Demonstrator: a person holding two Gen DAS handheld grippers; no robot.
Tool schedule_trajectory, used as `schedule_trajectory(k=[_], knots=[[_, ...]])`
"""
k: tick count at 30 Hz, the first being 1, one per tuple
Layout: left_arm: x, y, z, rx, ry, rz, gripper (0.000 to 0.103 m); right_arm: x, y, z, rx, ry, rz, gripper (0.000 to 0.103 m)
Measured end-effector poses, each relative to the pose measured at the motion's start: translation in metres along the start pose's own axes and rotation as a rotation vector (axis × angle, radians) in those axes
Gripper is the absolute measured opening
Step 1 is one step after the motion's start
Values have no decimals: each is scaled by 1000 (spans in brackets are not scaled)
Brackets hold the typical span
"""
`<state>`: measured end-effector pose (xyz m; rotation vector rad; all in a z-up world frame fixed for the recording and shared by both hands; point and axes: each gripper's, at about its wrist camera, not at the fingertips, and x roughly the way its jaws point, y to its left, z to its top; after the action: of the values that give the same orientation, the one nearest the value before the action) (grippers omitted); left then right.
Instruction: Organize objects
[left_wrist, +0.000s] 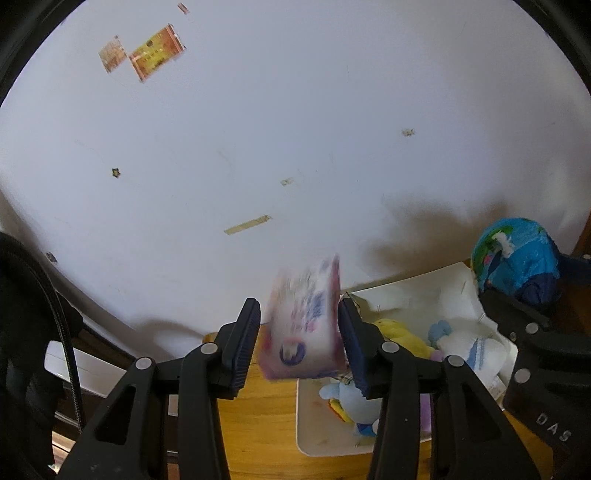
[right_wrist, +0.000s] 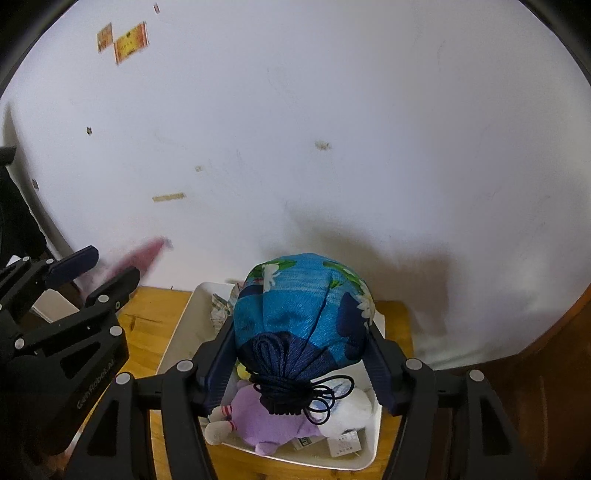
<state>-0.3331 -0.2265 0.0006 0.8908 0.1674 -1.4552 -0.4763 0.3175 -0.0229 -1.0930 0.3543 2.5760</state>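
My left gripper (left_wrist: 297, 332) is open around a pink and white tissue pack (left_wrist: 304, 325). The pack is blurred; only the right finger (left_wrist: 352, 343) seems to touch it, with a gap at the left finger (left_wrist: 242, 343). It is above the wooden table (left_wrist: 258, 424), left of the white bin (left_wrist: 306, 417). My right gripper (right_wrist: 299, 354) is shut on a round blue drawstring pouch (right_wrist: 303, 314) and holds it above the white bin (right_wrist: 181, 332). The pouch also shows in the left wrist view (left_wrist: 517, 254). Plush toys (right_wrist: 266, 413) lie in the bin.
A white wall (right_wrist: 332, 129) with stickers (left_wrist: 157, 51) and tape scraps stands close behind the table. The left gripper shows at the left of the right wrist view (right_wrist: 96, 273). A white object (left_wrist: 92, 365) lies low at the left. A dark wooden edge (right_wrist: 554, 369) is at the right.
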Motion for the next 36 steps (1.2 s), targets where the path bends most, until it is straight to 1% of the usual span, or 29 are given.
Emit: schedule_trajectory(k=[1,3,4,6,8,9,14,18,22,29,36], knots=[[2,0,0,0,8,-4,52,1,0,-3,-3,9,-2,67],[7,0,0,-10,27,-25,67,4,1,-3,-9,16,-3,68],[9,3,0,-26,34,-35,69,4,2,-4,-14,12,-11,68],[11,7,0,-40,48,-50,77,3,3,-5,-18,3,-15,69],[13,10,-1,-55,69,-66,79,2,1,-7,-6,4,3,74],[14,13,-2,-62,79,-65,79,0,0,-8,3,3,14,76],[10,14,-11,-83,94,-47,79,-8,-3,-20,6,5,39,76],[10,19,-18,-98,105,-55,79,-22,1,-36,7,11,61,76],[0,24,-28,-102,107,-52,79,-35,4,-50,-3,16,66,76],[-38,35,-51,-120,95,-93,79,-69,13,-76,0,10,97,76],[-83,48,-75,-121,56,-98,79,-108,28,-106,-6,-6,138,76]])
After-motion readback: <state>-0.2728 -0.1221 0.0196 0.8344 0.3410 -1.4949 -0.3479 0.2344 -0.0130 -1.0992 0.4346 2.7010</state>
